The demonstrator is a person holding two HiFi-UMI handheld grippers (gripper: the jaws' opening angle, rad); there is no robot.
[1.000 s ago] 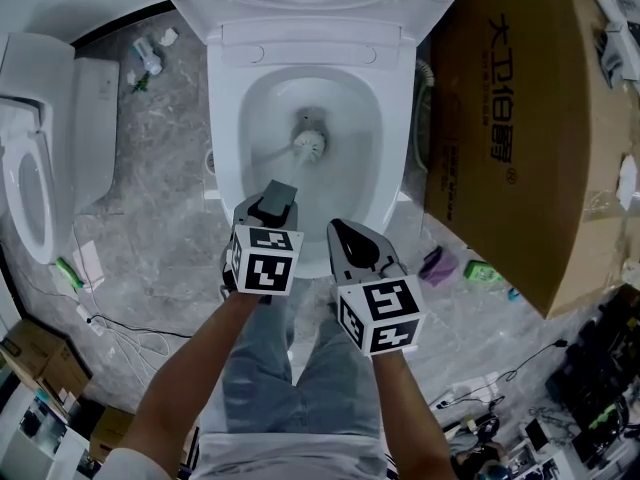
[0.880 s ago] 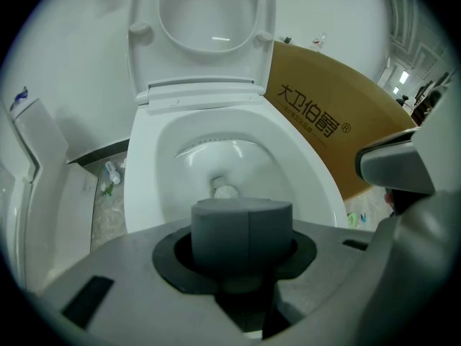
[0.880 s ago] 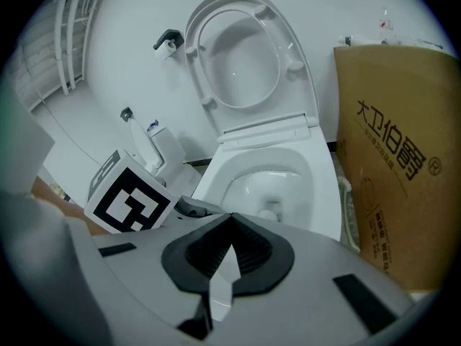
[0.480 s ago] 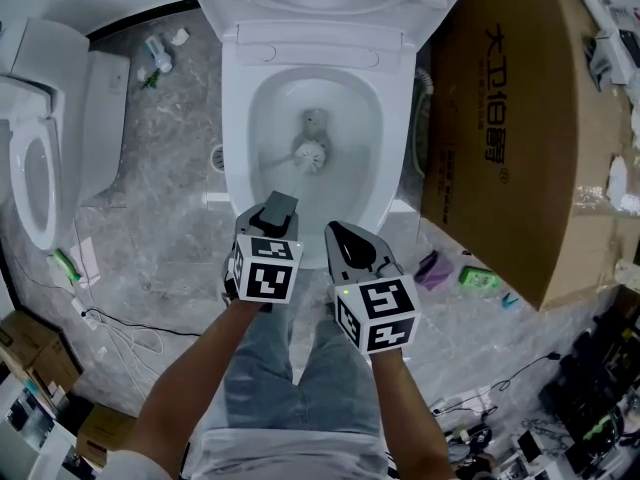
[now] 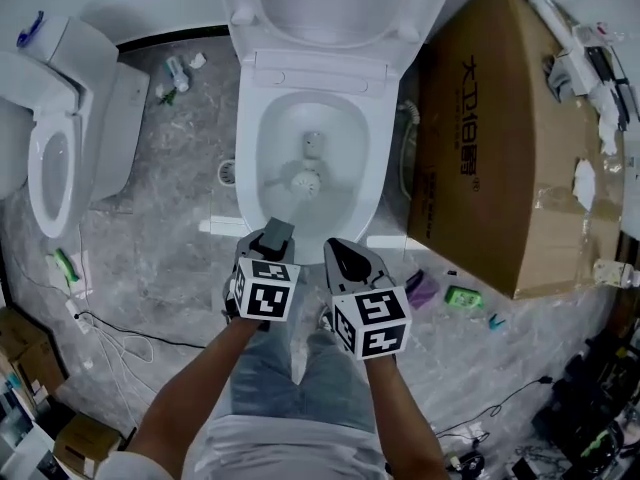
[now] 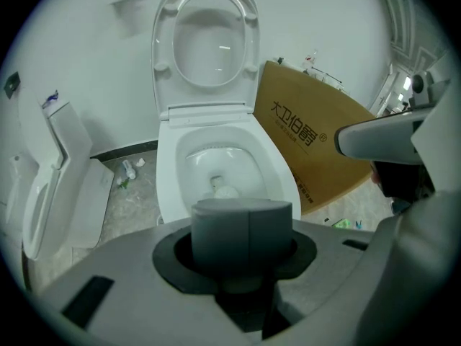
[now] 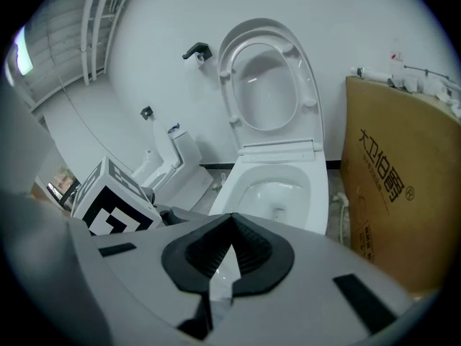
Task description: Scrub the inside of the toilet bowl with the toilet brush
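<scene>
Left gripper view: left tongs (image 6: 243, 254) tight around toilet brush handle (image 6: 241, 222).

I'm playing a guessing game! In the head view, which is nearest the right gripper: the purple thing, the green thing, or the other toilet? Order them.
From the right gripper:
1. purple thing, on the floor just to its right.
2. green thing, farther right.
3. other toilet, far left.
</scene>
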